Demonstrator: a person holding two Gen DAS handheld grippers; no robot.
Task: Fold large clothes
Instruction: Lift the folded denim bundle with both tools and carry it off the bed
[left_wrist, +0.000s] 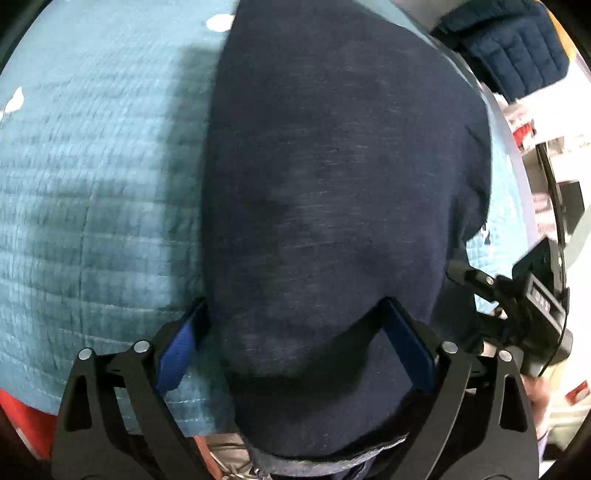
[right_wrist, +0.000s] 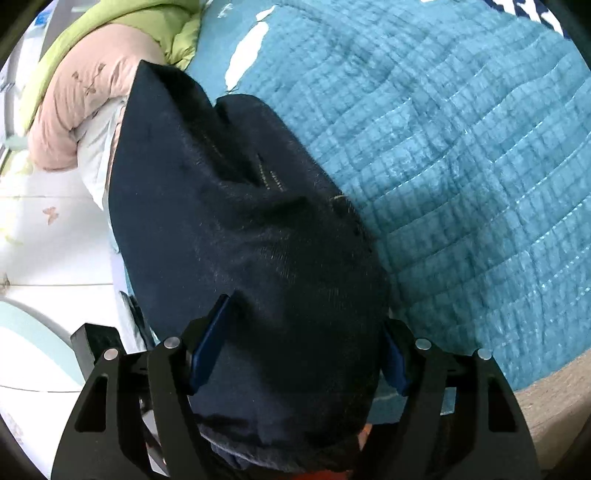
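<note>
On the bed: a teal quilted bedspread (right_wrist: 461, 166) with white patches covered the surface, and a dark navy knitted garment (left_wrist: 332, 184) lay over it.
Garment, left view: the navy fabric ran from the far edge of the bed down between the two fingers and over the body of the left hand-held gripper (left_wrist: 295, 347).
Left hand-held gripper: the blue pads (left_wrist: 177, 354) stood wide apart, released, with cloth draped between them but not pinched.
Garment, right view: the same cloth was bunched in folds, with light stitching lines on it, and it hung over the right hand-held gripper (right_wrist: 299, 347).
Right hand-held gripper: also released, the fingers spread on both sides of the fabric.
Other gripper: the right hand-held gripper showed at the right edge of the left view, beside the garment.
Beside the bed: a pink and green rolled duvet (right_wrist: 92, 74) lay at the upper left of the right view, near the garment's far end.
</note>
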